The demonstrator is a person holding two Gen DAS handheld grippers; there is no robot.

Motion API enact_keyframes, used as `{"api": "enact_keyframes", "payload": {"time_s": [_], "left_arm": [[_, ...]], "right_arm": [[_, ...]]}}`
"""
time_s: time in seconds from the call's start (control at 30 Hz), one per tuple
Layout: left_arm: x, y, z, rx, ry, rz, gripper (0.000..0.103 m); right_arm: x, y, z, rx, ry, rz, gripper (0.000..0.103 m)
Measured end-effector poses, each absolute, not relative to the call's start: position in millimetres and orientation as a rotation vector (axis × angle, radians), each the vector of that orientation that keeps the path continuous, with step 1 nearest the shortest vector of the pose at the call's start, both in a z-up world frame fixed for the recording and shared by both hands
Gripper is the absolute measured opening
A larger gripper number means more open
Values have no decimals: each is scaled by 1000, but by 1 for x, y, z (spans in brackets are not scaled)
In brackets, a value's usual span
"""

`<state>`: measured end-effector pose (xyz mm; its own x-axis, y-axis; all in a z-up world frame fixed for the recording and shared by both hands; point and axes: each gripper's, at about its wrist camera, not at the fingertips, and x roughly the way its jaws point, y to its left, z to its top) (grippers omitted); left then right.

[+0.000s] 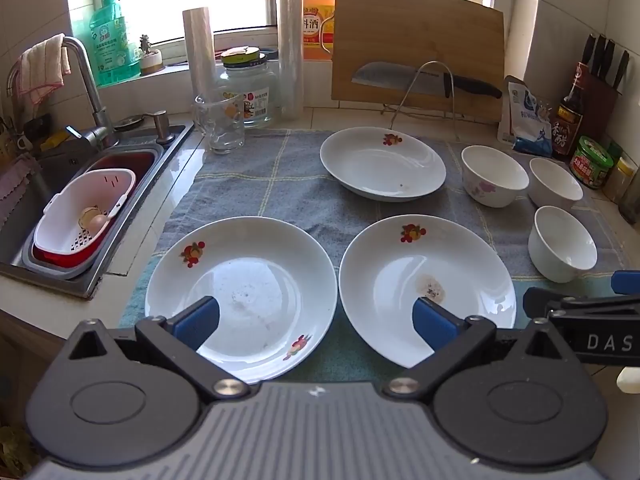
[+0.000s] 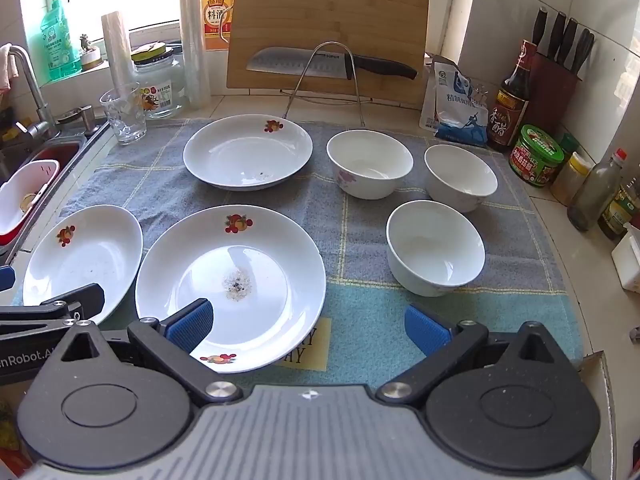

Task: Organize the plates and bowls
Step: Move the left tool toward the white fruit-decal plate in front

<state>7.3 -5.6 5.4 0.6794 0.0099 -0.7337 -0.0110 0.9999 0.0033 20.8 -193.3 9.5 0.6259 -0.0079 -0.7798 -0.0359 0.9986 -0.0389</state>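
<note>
With both grippers' jaws released and empty, the lower-centre plate is best pinched at its rim, then stacked squarely

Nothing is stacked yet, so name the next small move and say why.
Probably lower the left gripper onto the near rim of the front-left plate and close on it. Both grippers are open and hold nothing, three plates lie apart on the cloth, and that plate sits closest below the left fingers, so it could be stacked on the plate beside it.
</note>
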Motion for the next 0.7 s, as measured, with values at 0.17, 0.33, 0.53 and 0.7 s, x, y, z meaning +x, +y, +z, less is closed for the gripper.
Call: {"api": "enact_keyframes", "payload": {"time_s": [0.17,0.33,0.53,0.7], "left_arm": [[6,-6,5,-1,819,18,102],[3,-7,3,-5,812,26,102],[1,-9,1,-7,803,32,102],[-4,-9,1,-11,779,45,102]], "right_arm": [[21,-193,9,-50,889,20,103],[23,-195,8,-52,884,28,103],[24,-197,7,-69,882,58,103],[26,-200,7,-84,863,125,103]]}}
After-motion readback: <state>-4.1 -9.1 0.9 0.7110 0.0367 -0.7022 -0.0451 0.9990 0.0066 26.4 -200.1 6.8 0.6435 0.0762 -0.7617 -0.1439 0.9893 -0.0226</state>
